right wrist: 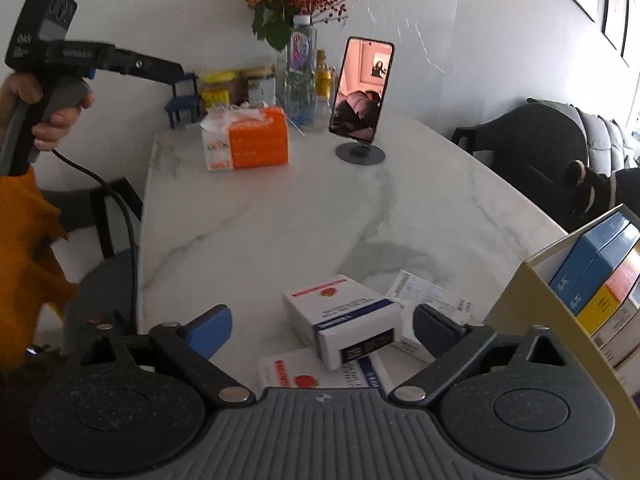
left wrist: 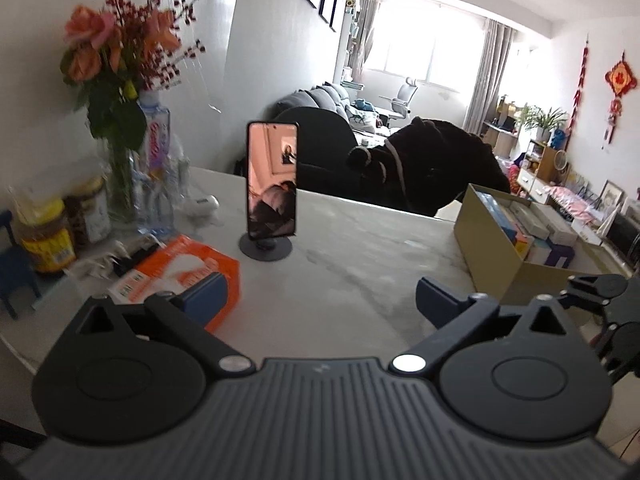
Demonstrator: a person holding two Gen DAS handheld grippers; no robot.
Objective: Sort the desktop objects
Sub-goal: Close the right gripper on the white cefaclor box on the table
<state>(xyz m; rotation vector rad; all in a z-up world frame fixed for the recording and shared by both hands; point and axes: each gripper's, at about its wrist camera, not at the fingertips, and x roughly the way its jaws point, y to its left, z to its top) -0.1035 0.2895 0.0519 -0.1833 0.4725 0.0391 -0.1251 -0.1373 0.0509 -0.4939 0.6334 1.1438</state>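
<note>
From my seat, the cardboard box [right wrist: 532, 312] at the right edge of the worktop [right wrist: 280, 216] already holds a row of small packets standing on edge, blue, yellow and orange among them. Loose ones lie just beside it: a white packet with a red strawberry mark [right wrist: 340, 316] resting on a flat one of the same print [right wrist: 292, 374], with another white packet [right wrist: 424, 304] partly behind my right finger. So I judge the sorting partly done, with at least these three outside the box.

My right gripper [right wrist: 320, 330] has its fingers spread wide, flanking the top packet without touching it. My left gripper [left wrist: 320, 300] is also spread and holds nothing, hanging over bare marble near an orange tissue pack [left wrist: 188, 272].

The worktop is white marble with grey veins, smooth and glossy. A phone on a round stand [left wrist: 272, 184] sits mid-table; a vase of flowers [left wrist: 120, 120], a water bottle [left wrist: 158, 168] and jars [left wrist: 44, 236] crowd the wall side. Beyond are a sofa [left wrist: 320, 100], curtained bright windows and red hanging ornaments [left wrist: 620, 80].
</note>
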